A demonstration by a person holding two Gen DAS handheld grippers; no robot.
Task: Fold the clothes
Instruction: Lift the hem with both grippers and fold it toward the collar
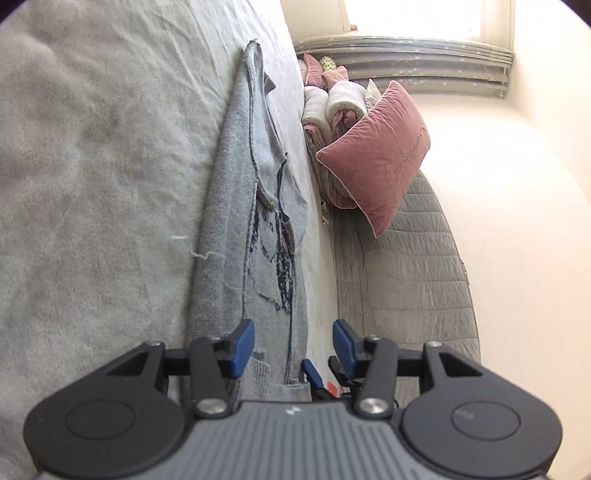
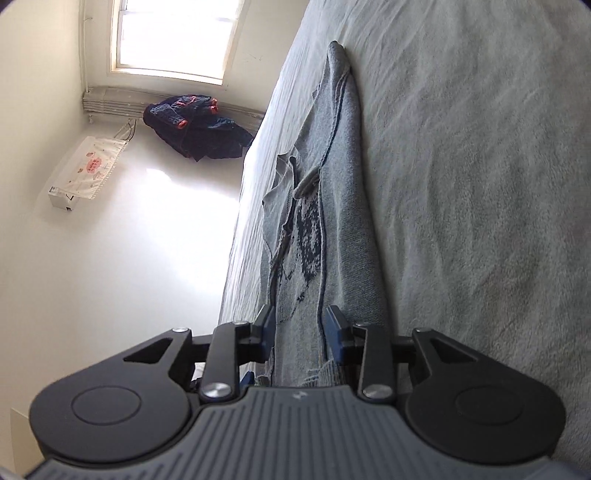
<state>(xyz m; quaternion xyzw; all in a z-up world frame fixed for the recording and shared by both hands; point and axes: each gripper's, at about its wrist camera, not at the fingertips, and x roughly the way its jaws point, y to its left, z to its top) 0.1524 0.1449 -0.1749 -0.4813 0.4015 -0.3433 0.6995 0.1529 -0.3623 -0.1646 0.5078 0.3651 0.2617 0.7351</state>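
Sweater: a grey knitted sweater (image 1: 236,229) with a dark blue pattern lies spread on the bed (image 1: 92,166). It runs from between the fingers of both grippers straight ahead, away from them.
Left gripper: the left gripper (image 1: 293,341) has its blue-padded fingers (image 1: 243,347) wide apart. The near end of the sweater lies in the gap between them, but the fingers do not press on it.
Right gripper: the right gripper (image 2: 300,325) also has its fingers (image 2: 334,326) apart, a little narrower than the left ones. The sweater (image 2: 332,206) passes between them; I cannot tell if a finger touches the cloth.
Other gripper in the left view: a small blue tip and a red mark (image 1: 321,384) show low between the left fingers, too little to tell more.
Bed: a pale grey soft cover (image 2: 480,184), with light wrinkles, on the outer side of each gripper.
Pillow: a pink pillow (image 1: 376,155) stands ahead and to the right of the left fingers, beside rolled bedding (image 1: 332,99).
Quilt: a grey quilted piece (image 1: 406,269) lies under the pillow, right of the left fingers.
Dark clothes: a dark blue heap (image 2: 195,125) with red spots lies far ahead and left of the right fingers, under the window (image 2: 173,33).
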